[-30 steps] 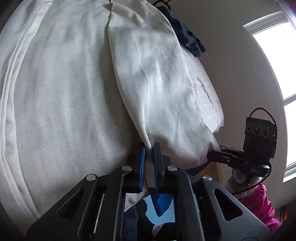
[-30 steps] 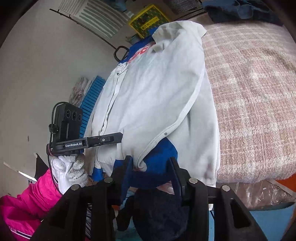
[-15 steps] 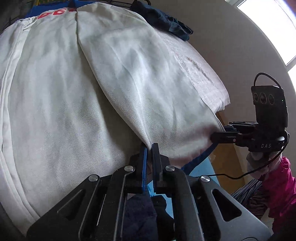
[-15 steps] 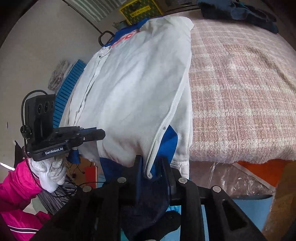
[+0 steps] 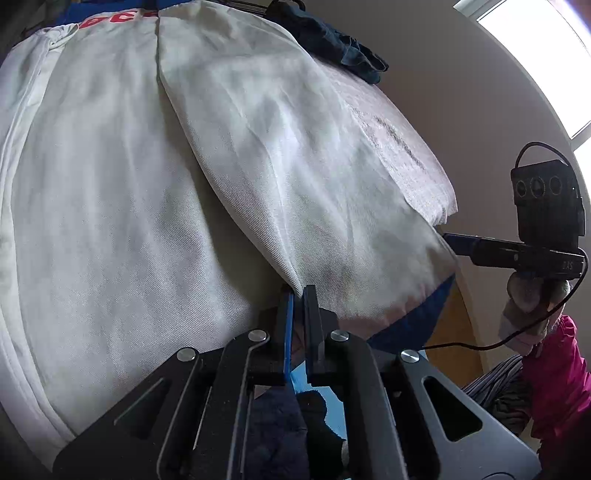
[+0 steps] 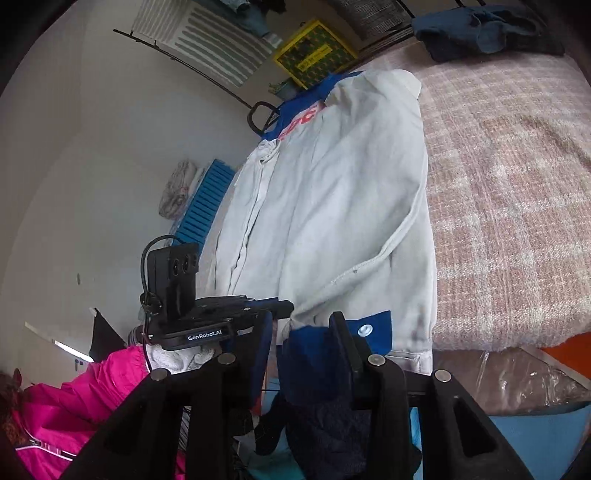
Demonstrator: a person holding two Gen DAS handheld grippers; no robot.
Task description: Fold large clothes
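Left claw [image 5: 298, 295] pressed together, pinching the hem of the white jacket [image 5: 140, 206]; right claw [image 6: 303, 325] opening, blue lining between its jaws, pads not pressing; jacket spread on the bed [image 6: 517, 192]; dark garment [image 6: 487, 33] beyond.

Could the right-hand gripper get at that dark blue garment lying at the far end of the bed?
Probably yes: the right gripper is opening, free of the white jacket, and only bare checked blanket lies toward the dark blue garment.
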